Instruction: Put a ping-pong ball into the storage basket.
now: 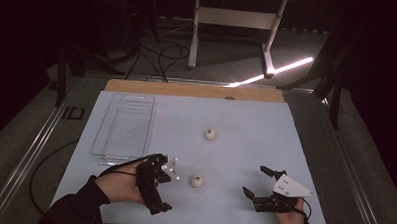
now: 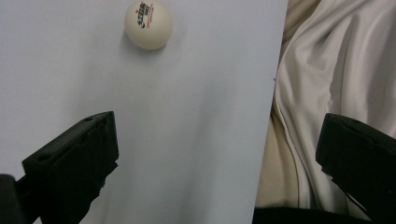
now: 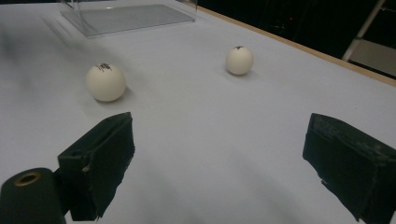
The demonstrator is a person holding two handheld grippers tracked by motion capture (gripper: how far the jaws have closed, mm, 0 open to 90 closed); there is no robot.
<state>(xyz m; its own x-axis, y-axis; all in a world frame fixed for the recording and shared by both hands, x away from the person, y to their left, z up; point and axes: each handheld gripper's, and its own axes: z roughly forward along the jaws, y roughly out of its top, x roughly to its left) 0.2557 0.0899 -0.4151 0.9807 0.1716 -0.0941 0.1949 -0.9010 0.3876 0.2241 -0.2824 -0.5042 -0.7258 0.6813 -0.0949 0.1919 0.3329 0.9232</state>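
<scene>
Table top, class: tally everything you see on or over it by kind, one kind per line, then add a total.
White balls: 2, near and far
Clear tray: 1
Grippers: 2, left gripper and right gripper, both open
Total: 5

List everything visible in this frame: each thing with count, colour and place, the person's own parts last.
balls: 2, white with small print; near ball between the claws, far ball mid-table, both loose on the sheet.
tray: 1, clear plastic, left side of the table, nothing seen in it.
sheet: 1, pale grey-white, covering the table.
table: 1, wood edge showing at the far side.
frame: 1, white, on the floor beyond the table.
cables: several, black, on the floor beyond the table.
cloth: 1, cream, off the table's near edge.
left claw: black, open, left of the near ball.
right claw: black with grey plate, open, right of the near ball.
</scene>
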